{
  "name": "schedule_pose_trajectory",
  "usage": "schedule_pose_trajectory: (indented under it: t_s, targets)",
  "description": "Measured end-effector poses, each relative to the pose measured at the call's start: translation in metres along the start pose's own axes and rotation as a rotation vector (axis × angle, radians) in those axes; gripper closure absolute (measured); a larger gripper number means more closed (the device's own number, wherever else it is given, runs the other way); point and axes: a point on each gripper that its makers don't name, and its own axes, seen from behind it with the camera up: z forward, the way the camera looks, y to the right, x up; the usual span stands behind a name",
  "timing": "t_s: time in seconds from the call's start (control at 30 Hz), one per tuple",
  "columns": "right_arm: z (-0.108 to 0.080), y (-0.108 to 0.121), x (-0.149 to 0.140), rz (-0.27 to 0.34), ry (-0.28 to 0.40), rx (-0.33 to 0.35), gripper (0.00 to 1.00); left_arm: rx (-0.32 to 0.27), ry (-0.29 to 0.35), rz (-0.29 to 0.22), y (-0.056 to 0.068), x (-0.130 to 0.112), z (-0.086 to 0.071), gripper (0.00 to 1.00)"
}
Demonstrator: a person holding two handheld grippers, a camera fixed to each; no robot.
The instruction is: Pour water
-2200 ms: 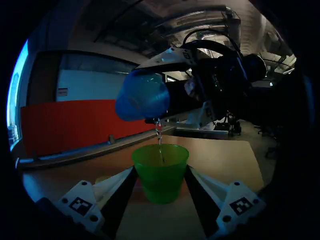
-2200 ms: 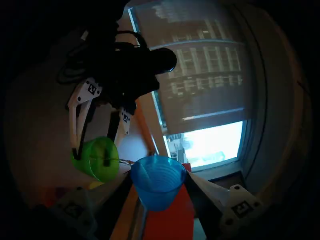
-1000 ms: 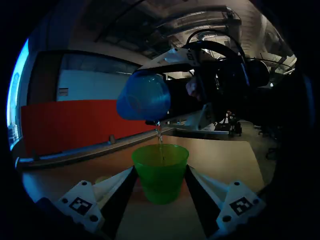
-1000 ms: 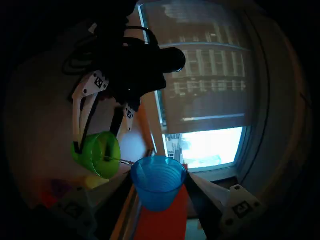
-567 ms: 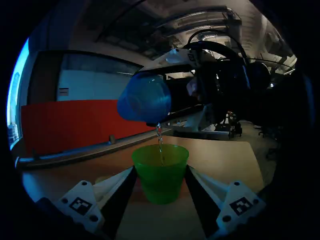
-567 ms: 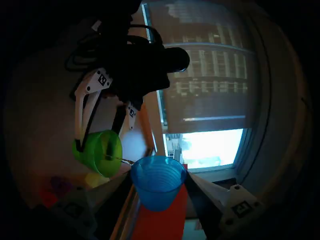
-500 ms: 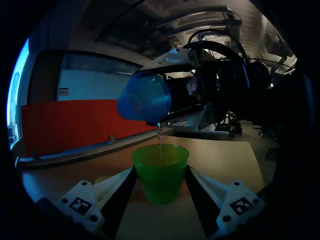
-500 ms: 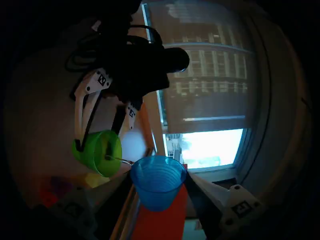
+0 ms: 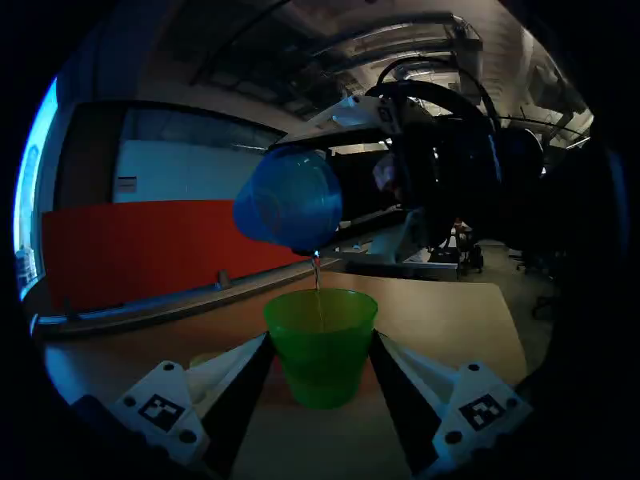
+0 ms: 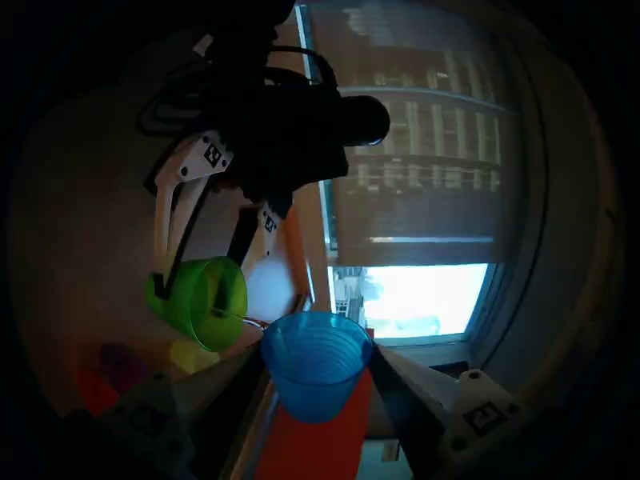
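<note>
In the left gripper view my left gripper (image 9: pixel 322 360) is shut on an upright green cup (image 9: pixel 321 344), held just above a wooden table (image 9: pixel 448 312). Above it hangs a blue cup (image 9: pixel 288 200), tipped over with its rim low, gripped by my right gripper (image 9: pixel 320 192). A thin stream of water (image 9: pixel 316 276) falls from its lip into the green cup. In the right gripper view the blue cup (image 10: pixel 316 372) sits between my right gripper (image 10: pixel 316 376) fingers, and the green cup (image 10: pixel 200 304) is at the left in my left gripper (image 10: pixel 210 276).
A red wall panel (image 9: pixel 152 248) and a metal rail (image 9: pixel 176 300) run behind the table. Bright windows (image 10: pixel 424 300) and a slatted blind (image 10: pixel 432 160) lie past the blue cup. Small coloured objects (image 10: pixel 120 368) lie near the green cup.
The blue cup has tilted a little further and the water keeps running into the green cup. The green cup has stayed in place.
</note>
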Motion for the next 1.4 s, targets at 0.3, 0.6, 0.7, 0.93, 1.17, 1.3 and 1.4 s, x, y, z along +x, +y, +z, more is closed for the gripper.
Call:
schedule_pose_trajectory:
  t_s: [0.3,0.6,0.7,0.93,1.17,1.3,1.4]
  targets:
    - [0.0022,-0.0013,-0.0004,-0.015,-0.001,0.005,0.09,-0.005,0.000,0.002,0.0013,0.0006,0.0000,0.18]
    - [0.0029,-0.0034,-0.0022,-0.040,-0.008,0.013,0.09,-0.006,0.000,0.001,0.0019,-0.0004,0.0001,0.18]
    - [0.0036,-0.0043,-0.0027,-0.049,-0.009,0.015,0.09,-0.006,0.003,0.000,0.0020,0.0001,-0.0003,0.18]
    - [0.0051,-0.0062,-0.0043,-0.065,-0.011,0.020,0.09,-0.006,0.004,0.002,0.0024,0.0015,-0.0007,0.18]
    - [0.0055,-0.0054,-0.0065,-0.067,-0.012,0.020,0.09,-0.006,0.005,0.002,0.0022,0.0022,-0.0004,0.18]
    - [0.0052,-0.0056,-0.0076,-0.066,-0.012,0.022,0.09,-0.005,0.004,0.003,0.0020,0.0012,-0.0002,0.18]
    - [0.0049,-0.0052,-0.0075,-0.065,-0.011,0.020,0.09,-0.005,0.004,0.002,0.0022,0.0006,-0.0004,0.18]
